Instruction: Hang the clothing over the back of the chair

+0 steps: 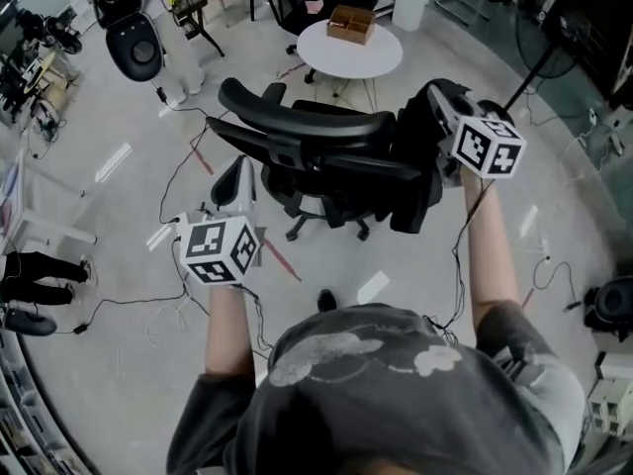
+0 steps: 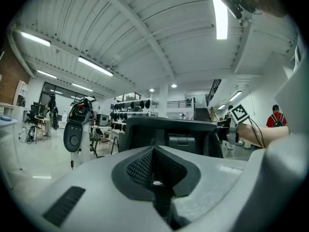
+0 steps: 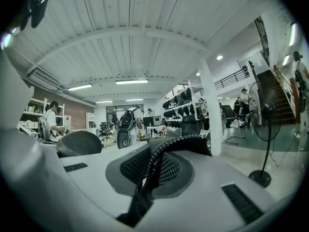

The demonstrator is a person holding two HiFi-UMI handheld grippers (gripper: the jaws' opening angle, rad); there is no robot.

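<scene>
A black office chair (image 1: 316, 151) stands on the floor in front of me, its backrest (image 2: 169, 137) facing my left gripper. My right gripper (image 1: 430, 102) is shut on a black piece of clothing (image 1: 415, 181), which hangs beside the right end of the backrest. In the right gripper view the garment's ribbed edge (image 3: 181, 144) runs into the closed jaws of the right gripper (image 3: 149, 178). My left gripper (image 1: 240, 166) is held near the left end of the backrest. The left gripper (image 2: 155, 178) is shut, with nothing between its jaws.
A round white table (image 1: 381, 62) with a brown box (image 1: 351, 23) stands behind the chair. Cables (image 1: 188, 166) trail over the floor. A black machine (image 1: 134, 43) stands at the back left, a standing fan (image 3: 265, 129) to the right, and a person's legs (image 1: 30, 270) at the far left.
</scene>
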